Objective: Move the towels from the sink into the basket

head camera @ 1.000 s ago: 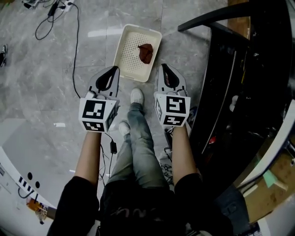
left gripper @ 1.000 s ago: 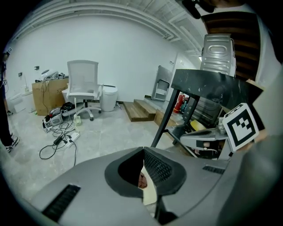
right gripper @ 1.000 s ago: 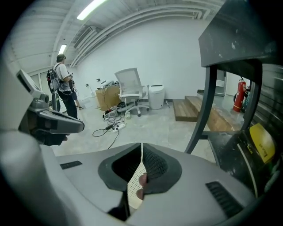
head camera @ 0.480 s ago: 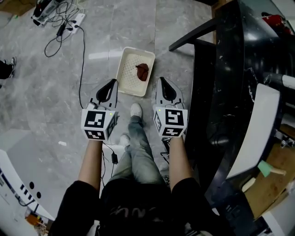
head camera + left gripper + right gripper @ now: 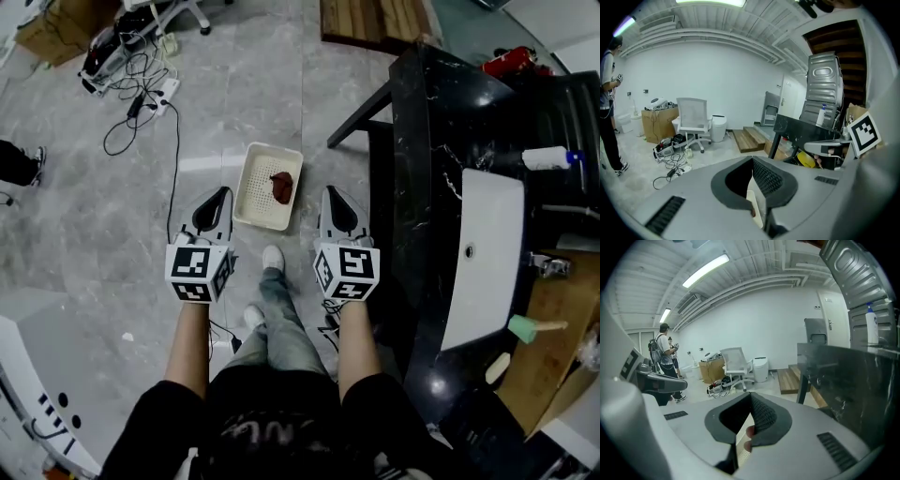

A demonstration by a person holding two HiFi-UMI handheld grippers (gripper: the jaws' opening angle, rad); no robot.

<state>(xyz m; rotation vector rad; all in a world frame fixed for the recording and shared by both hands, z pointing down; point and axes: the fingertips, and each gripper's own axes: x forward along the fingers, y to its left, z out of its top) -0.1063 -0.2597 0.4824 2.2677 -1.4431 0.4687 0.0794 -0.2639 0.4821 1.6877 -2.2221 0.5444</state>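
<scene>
One reddish-brown towel (image 5: pixel 281 185) lies in the white perforated basket (image 5: pixel 253 202) on the grey stone floor (image 5: pixel 234 94), toward the basket's right edge and far end. The person stands over it with both tools raised side by side, clear of the basket. The left gripper (image 5: pixel 217 197) has its jaws pressed together with nothing between them. The right gripper (image 5: pixel 334 197) is likewise closed and empty, only the basket below showing through the gap under its pads. To the right, the white sink (image 5: pixel 487 244) is set into the black counter (image 5: pixel 422 141), and its basin shows bare down to the drain, no cloth visible in it. Judging by this, the transfer appears complete or nearly so: the one towel in sight is already delivered and neither tool carries another. Whether more towels sit elsewhere on the counter's cluttered far side cannot be told.
</scene>
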